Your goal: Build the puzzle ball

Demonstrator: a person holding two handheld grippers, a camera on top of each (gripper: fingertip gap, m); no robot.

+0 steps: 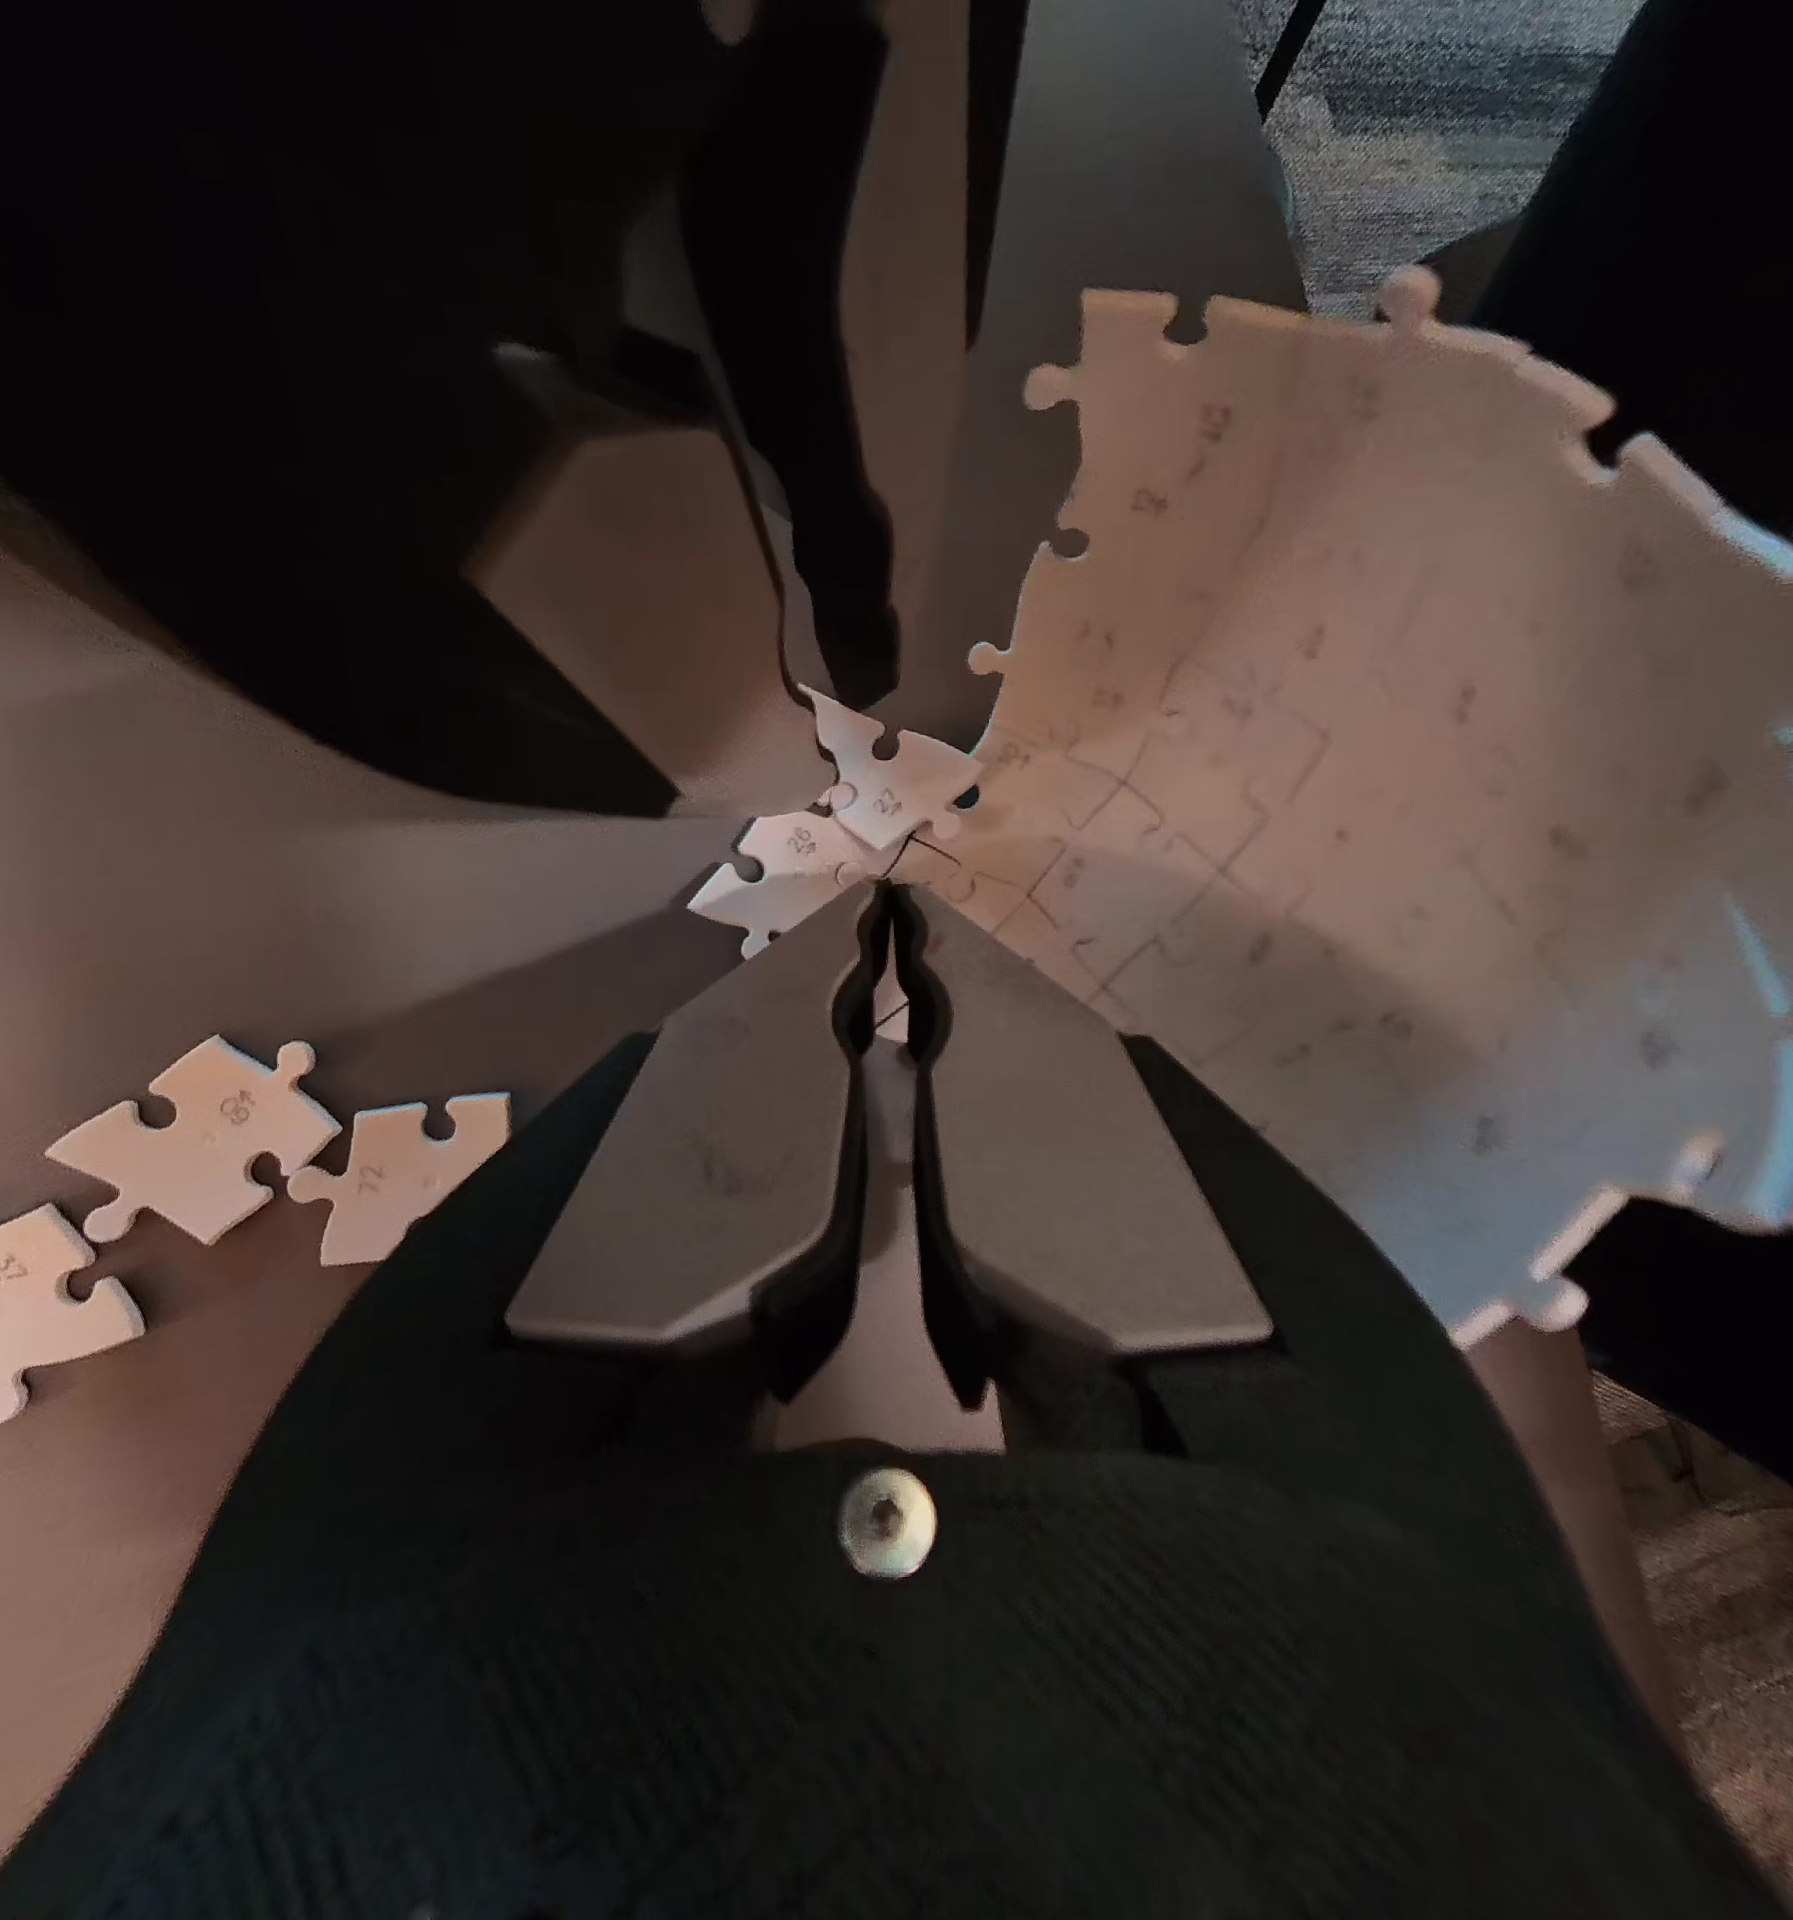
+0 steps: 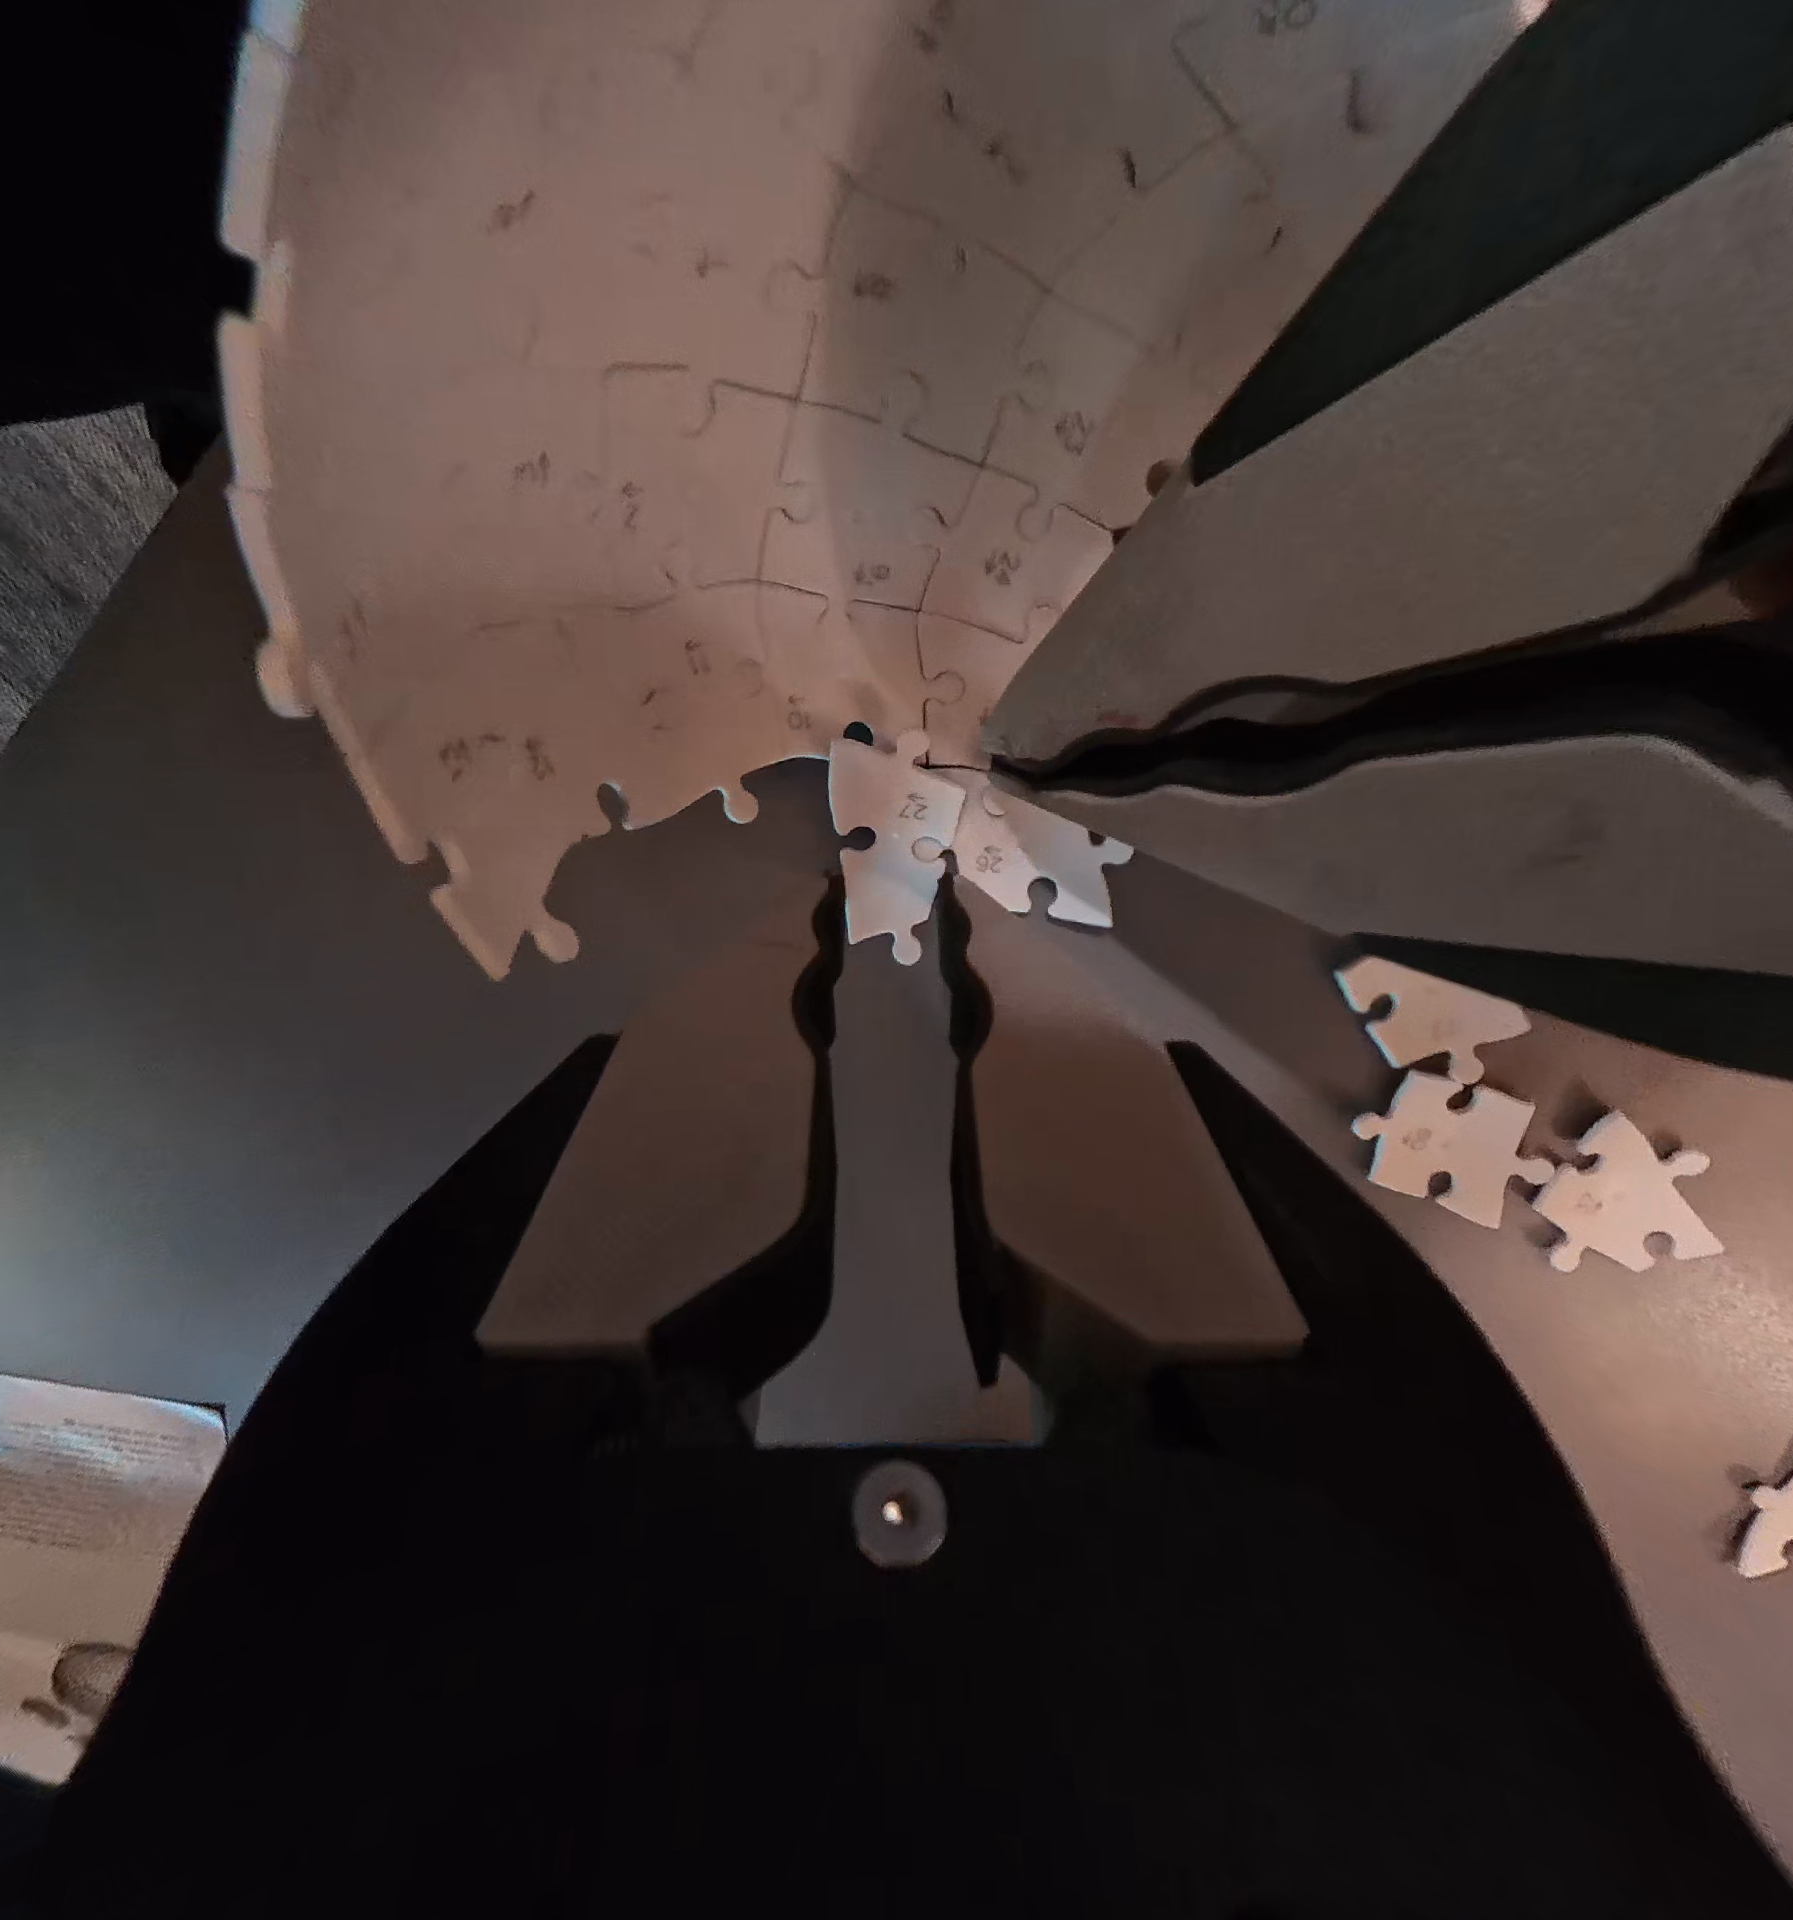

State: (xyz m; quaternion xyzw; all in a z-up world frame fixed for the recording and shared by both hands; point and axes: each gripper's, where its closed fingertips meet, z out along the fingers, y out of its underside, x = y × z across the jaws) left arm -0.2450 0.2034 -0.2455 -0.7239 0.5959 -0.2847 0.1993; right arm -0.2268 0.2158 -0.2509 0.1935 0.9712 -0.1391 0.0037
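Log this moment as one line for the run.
left gripper: shut on white curved puzzle shell rim | right gripper: shut on white edge piece | loose white pieces on brown table
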